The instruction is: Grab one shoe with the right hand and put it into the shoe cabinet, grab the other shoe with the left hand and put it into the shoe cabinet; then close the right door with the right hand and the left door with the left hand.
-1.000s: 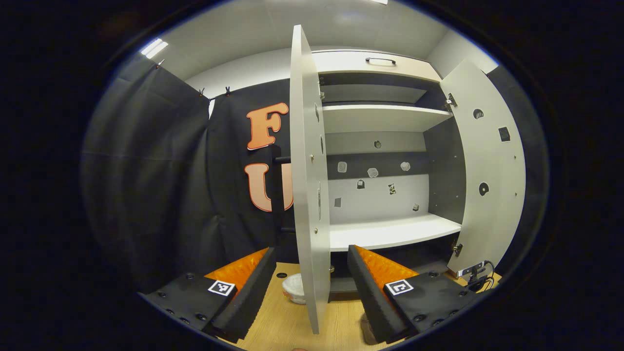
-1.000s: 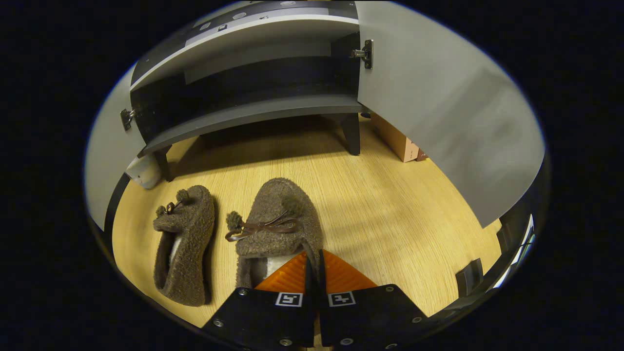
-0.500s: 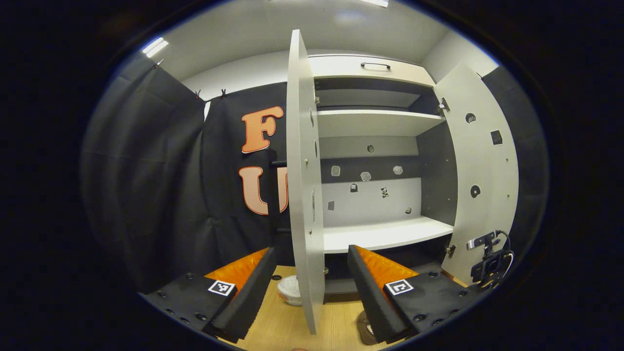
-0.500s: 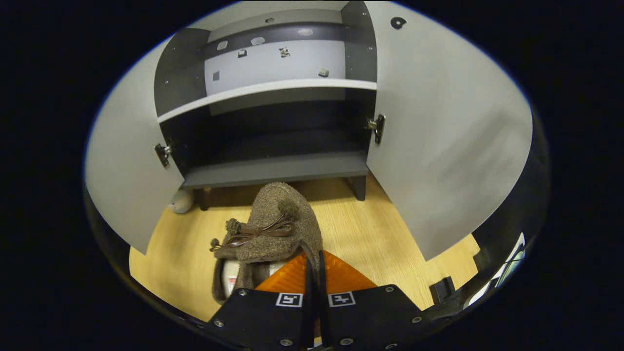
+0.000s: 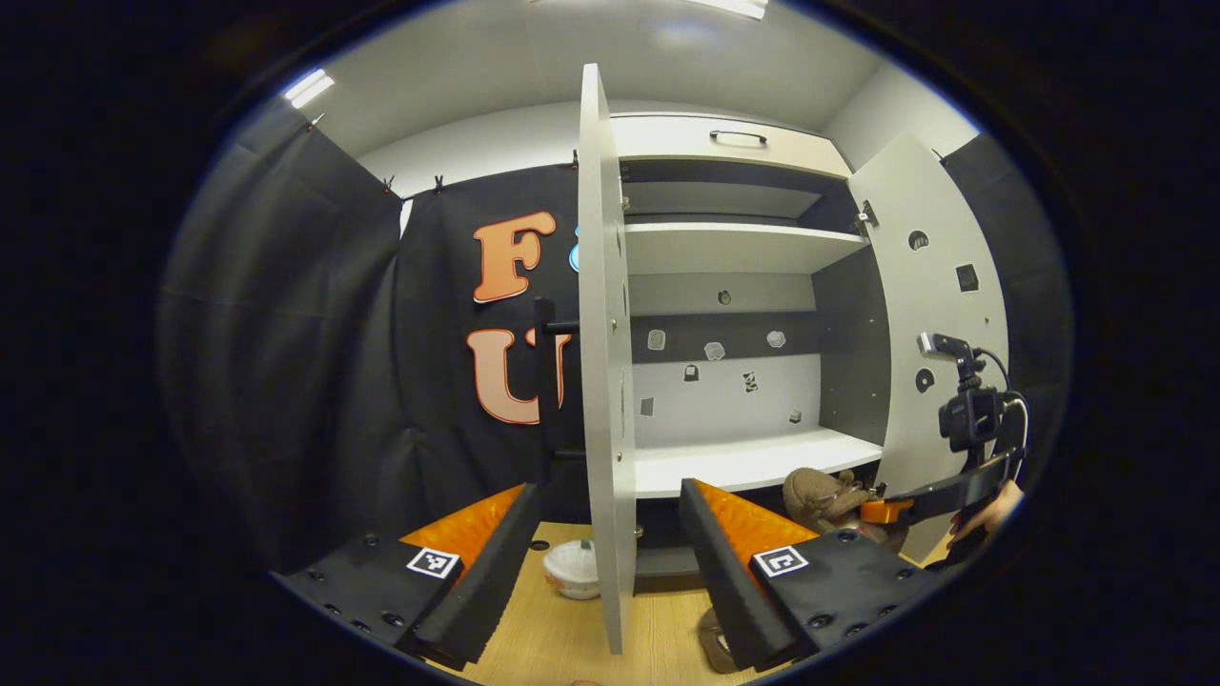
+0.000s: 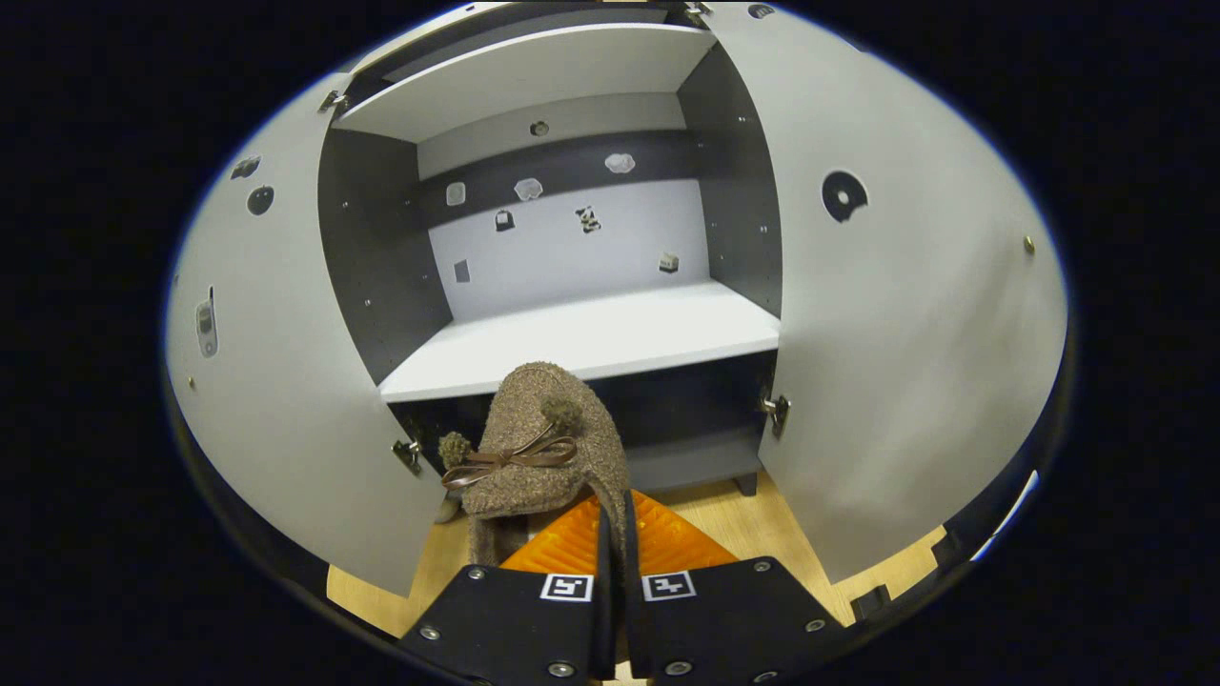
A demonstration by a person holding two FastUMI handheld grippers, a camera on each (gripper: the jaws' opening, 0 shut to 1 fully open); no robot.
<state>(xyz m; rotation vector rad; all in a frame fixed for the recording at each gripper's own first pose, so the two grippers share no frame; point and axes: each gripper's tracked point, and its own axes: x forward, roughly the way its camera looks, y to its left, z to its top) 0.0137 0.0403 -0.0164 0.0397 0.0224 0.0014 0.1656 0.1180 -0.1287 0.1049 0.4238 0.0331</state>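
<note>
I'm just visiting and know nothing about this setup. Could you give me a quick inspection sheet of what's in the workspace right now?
Surface: light wood floor, bare where visible.
Job's things: brown fuzzy shoe held up in front of the shoe cabinet; left door and right door both open; white shelf bare.
Clutter: small white object on the floor by the left door.
Grippers: right gripper shut on the shoe; left gripper open, holding nothing.
Cables: black cable on the right gripper's camera mount.
Surroundings: black cloth wall, small stickers on the cabinet's back panel.
</note>
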